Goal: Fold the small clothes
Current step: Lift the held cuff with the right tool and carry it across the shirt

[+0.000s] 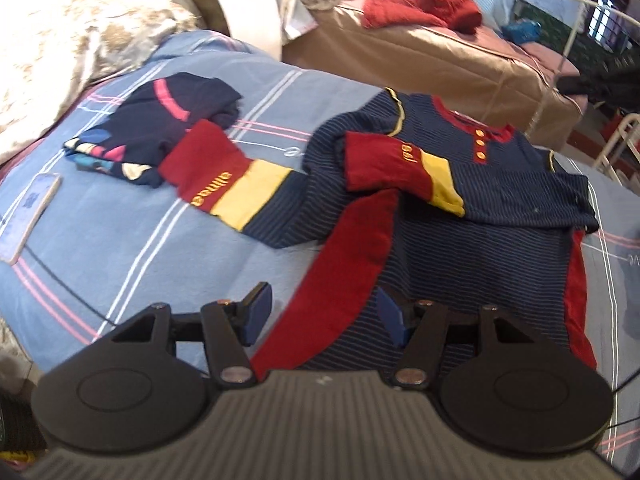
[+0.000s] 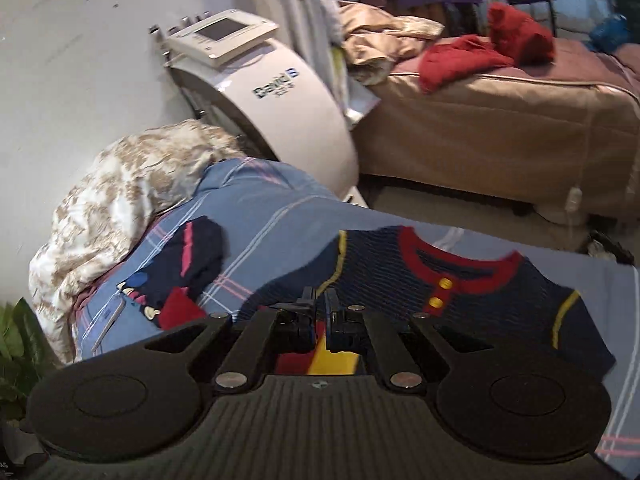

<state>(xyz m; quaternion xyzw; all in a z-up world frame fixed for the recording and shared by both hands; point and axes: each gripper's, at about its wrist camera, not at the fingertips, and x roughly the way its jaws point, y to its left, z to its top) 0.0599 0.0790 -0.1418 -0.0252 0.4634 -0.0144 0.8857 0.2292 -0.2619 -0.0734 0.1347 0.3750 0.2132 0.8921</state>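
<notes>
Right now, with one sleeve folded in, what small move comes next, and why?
Probably bring the left tool, open and empty, to the red cuff of the sleeve lying outstretched over the bedsheet; the other sleeve is already folded across the striped top.

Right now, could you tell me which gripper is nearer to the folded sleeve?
Right. The right gripper hangs directly above the folded sleeve; the left gripper is back near the shirt's hem.

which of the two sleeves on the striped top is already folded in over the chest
The sleeve lying across the chest below the buttons. The other sleeve stretches sideways over the bedsheet.
</notes>
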